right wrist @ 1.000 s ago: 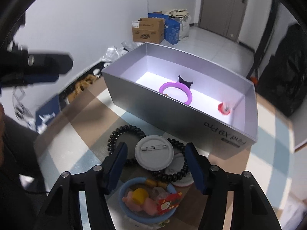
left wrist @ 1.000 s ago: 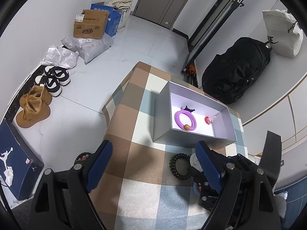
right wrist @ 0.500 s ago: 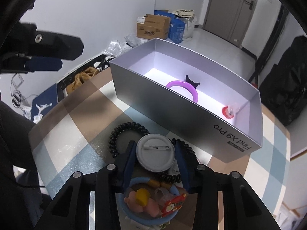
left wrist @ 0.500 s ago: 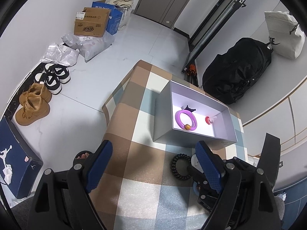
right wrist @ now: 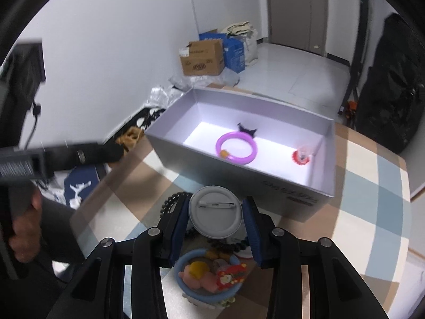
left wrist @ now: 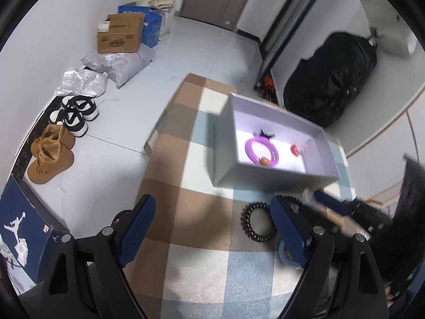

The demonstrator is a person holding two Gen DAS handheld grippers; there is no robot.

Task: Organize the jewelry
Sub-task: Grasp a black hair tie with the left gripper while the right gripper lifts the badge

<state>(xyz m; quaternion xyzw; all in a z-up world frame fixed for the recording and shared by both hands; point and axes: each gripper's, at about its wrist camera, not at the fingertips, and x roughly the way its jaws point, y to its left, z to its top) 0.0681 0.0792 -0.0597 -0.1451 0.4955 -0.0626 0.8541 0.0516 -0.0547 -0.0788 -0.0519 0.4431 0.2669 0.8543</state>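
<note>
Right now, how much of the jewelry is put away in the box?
Done: the purple ring bracelet and small red charm lie inside the open grey box. In hand: the right claw grips a round white pin badge. Left: the black spiral hair tie and blue ring with toy charms sit on the checked tablecloth. The left claw is open.

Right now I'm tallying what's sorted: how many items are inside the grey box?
2 visible in the grey box: a purple ring near the middle, and a small red charm toward the right end. The near wall hides a strip of floor, so something could be missed.
</note>
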